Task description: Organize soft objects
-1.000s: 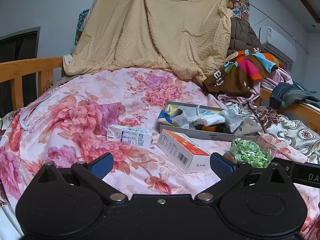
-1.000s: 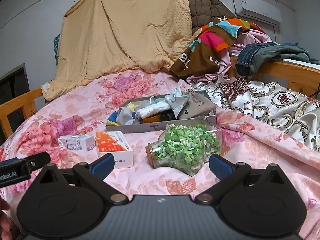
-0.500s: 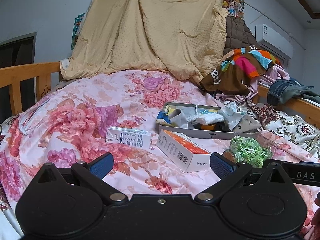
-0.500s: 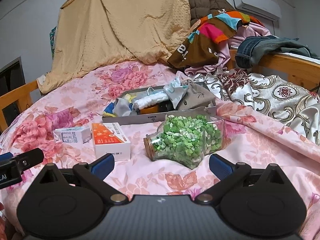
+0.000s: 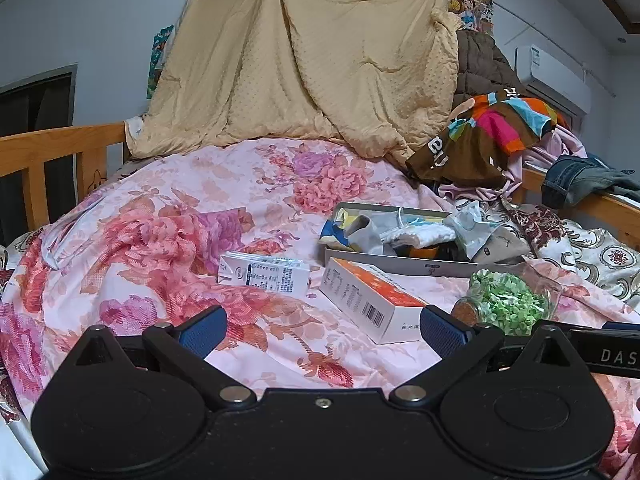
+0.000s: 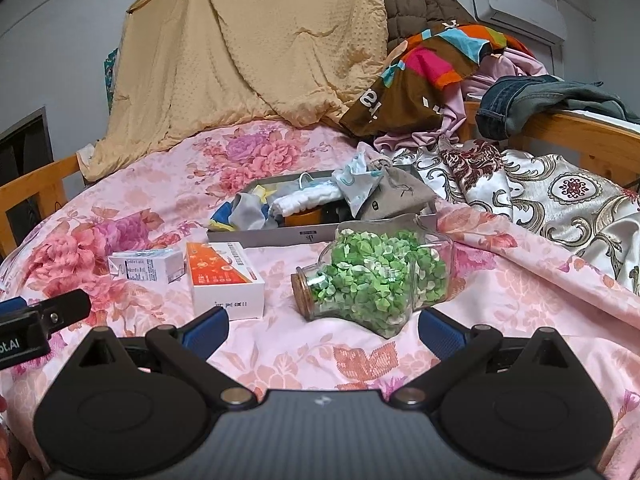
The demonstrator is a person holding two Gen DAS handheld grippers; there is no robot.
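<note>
Both grippers were up over the bed w/ nothing in them: my left gripper (image 5: 323, 330) had its blue pads spread wide apart above the floral quilt (image 5: 160, 248), and my right gripper (image 6: 323, 330) was spread just as wide, its gap sitting close in front of the glass jar (image 6: 372, 280). That jar lay on its side, packed w/ green bits, cork end toward the left. Just beside it on the left was the orange-and-white carton (image 6: 224, 280), and left of that, near but apart, the small white carton (image 6: 146, 266). Behind all three sat the grey shallow box (image 6: 320, 236), and that's where the soft stuff was: a white rolled cloth (image 6: 308, 202), a grey sock (image 6: 248, 214) at the left end, a light patterned cloth (image 6: 358, 182) draped over a grey drawstring pouch (image 6: 396, 196) at the right end, some of it hanging over the rim. Couldn't tell what the orange thing low in the box was. From the left cam I saw the same row from the other angle, orange carton (image 5: 372, 300) nearest the pads. Further back, a tan blanket (image 5: 312, 64) hung up high, a heap of colourful clothes (image 5: 492, 136) was piled at the right, and jeans (image 6: 536, 100) lay over the wooden rail (image 6: 580, 132). Part of the left gripper showed at the left edge of my right cam.
</note>
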